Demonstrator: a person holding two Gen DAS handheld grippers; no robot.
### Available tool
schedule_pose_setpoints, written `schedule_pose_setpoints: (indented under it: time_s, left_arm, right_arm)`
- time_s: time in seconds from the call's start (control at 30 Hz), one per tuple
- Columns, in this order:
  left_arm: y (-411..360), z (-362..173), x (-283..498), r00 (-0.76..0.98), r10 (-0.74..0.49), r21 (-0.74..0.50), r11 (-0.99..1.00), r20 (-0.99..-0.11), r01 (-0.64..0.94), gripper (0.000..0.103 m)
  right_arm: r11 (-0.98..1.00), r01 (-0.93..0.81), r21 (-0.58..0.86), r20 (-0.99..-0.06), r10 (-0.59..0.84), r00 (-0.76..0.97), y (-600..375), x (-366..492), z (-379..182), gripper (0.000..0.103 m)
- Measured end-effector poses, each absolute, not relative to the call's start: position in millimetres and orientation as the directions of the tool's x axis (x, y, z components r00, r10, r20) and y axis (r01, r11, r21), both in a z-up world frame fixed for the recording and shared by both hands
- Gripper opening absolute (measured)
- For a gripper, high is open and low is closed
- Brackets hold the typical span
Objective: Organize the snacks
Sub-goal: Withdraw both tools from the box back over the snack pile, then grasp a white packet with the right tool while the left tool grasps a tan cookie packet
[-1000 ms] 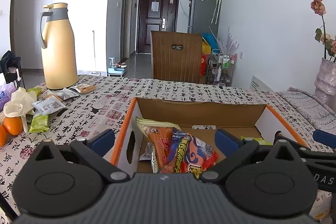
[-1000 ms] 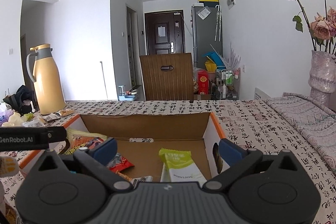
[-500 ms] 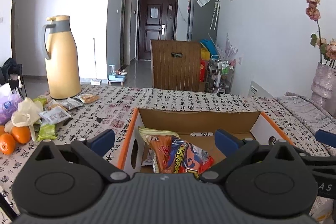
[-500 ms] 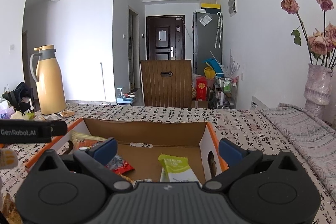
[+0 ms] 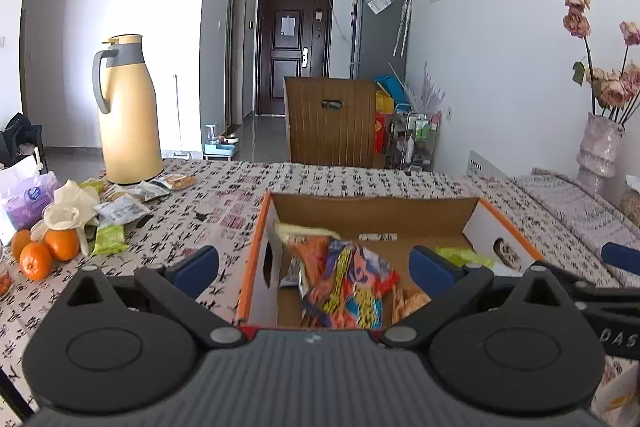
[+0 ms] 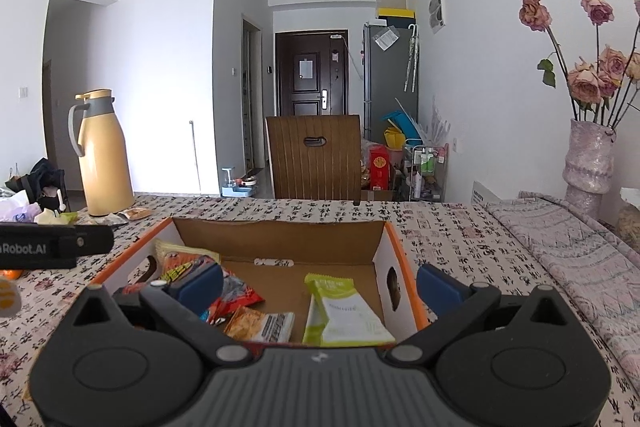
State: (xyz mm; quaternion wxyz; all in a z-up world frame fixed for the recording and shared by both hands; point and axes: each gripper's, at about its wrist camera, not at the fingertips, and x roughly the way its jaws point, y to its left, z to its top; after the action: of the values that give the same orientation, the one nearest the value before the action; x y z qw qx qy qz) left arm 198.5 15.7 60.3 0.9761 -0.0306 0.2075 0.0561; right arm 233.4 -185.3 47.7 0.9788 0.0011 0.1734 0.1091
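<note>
Tablecloth printed with black calligraphy covers the long table we work at, and on it sits the open cardboard box with orange rims, straight ahead of both our tools. Behind the table stands a brown slatted wooden chair back. At the far left rises a tall yellow thermos jug with a grey handle, loose snack packets scattered at its foot beside three oranges and a purple tissue pack. On the right a pale textured vase of dried roses stands well apart from the box. Inside the box lie a colourful orange-and-blue crisp bag toward its left wall, a green-and-white wrapped bar near its right wall, and a small orange-topped sachet between them. Our left gripper hangs over the box's left wall, fingers spread wide and empty; our right gripper straddles the right wall, likewise spread and empty
</note>
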Motion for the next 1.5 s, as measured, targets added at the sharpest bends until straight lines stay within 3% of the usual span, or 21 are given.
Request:
schedule_pose_setpoints:
  time_s: [0.6, 1.4, 1.5]
  left_arm:
    - [29, 28, 147, 0.878, 0.095, -0.031, 0.992, -0.470, -0.123, 0.103]
    - [37, -14, 121, 0.823, 0.035, -0.077, 0.992, -0.567, -0.095, 0.103]
    - [38, -15, 122, 0.819, 0.036, -0.076, 0.992, -0.572, -0.097, 0.103]
  right_arm:
    - [0.972, -0.226, 0.058, -0.398, 0.230, 0.888, -198, 178, 22, 0.103]
    - [0.972, -0.222, 0.074, -0.567, 0.225, 0.793, -196, 157, -27, 0.103]
    - [0.974, -0.221, 0.059, -0.589, 0.212, 0.780, -194, 163, -31, 0.095]
